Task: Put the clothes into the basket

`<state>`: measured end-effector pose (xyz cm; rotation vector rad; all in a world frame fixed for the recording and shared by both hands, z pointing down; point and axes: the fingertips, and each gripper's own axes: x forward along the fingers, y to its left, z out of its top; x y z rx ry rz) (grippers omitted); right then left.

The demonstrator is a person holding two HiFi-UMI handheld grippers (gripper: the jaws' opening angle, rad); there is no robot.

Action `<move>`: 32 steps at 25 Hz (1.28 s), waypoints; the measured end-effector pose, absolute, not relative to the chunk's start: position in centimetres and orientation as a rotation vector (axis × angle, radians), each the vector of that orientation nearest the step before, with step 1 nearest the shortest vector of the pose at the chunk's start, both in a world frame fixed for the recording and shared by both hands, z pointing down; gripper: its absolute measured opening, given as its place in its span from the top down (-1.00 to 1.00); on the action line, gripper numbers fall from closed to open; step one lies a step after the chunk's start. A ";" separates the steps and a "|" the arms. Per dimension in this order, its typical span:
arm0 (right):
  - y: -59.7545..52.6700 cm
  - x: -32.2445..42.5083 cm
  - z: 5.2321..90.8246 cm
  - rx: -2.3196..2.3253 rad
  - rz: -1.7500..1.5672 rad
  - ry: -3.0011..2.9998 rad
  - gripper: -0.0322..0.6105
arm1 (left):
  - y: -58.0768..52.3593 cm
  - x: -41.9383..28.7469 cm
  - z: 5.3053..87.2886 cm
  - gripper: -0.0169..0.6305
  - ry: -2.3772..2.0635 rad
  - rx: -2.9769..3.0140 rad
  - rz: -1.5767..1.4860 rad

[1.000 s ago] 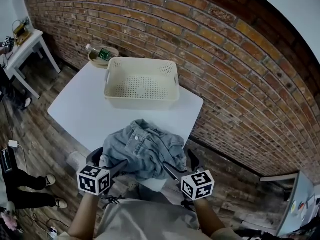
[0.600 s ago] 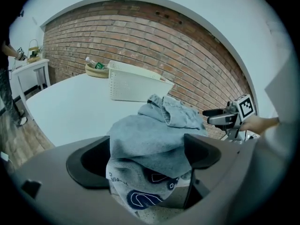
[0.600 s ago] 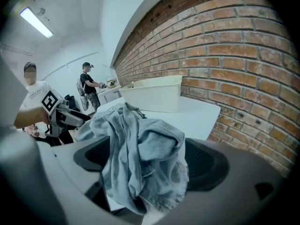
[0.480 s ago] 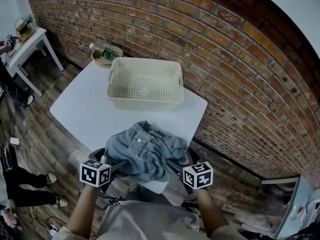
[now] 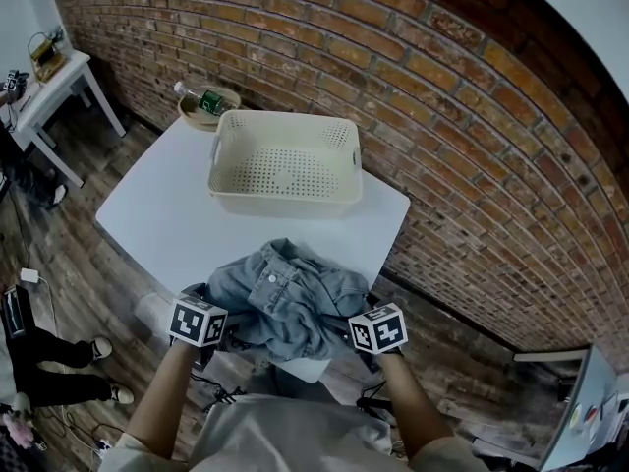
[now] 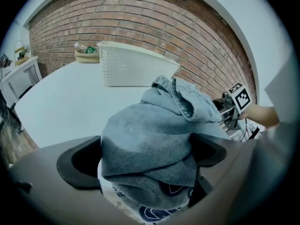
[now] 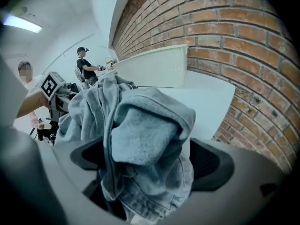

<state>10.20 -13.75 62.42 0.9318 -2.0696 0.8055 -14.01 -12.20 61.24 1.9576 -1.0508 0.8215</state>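
Denim clothes point(image 5: 285, 298) are heaped at the near edge of the white tabletop point(image 5: 167, 224), with part of the heap hanging over that edge. None of it is in the basket point(image 5: 285, 200), which is seen empty at the far side by the brick wall, well apart from the heap and mouth up. The left gripper point(image 6: 145, 156) is set at the heap's left flank and the right gripper point(image 7: 149, 161) at its right flank, probably so the bundle can be taken from both sides at once. Both pairs of jaws are opening and are spread wide. A thick fold of denim is seen between each pair, but no clamping is seen. The wide spread is judged to be meant for taking in bulky folds. Nothing lies on the tabletop between heap and basket.
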 end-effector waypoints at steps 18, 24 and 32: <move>-12.8 6.3 64.9 0.589 0.902 -2.079 -0.74 | -11.4 -7.6 64.6 -0.85 -0.635 1.931 0.881; -11.7 4.0 64.4 0.437 0.964 -2.112 -0.29 | -10.9 -5.0 63.8 -0.75 -0.505 1.960 0.857; -11.3 3.2 63.4 0.419 0.908 -2.130 -0.02 | -10.4 -3.8 62.5 -0.47 -0.473 2.012 0.852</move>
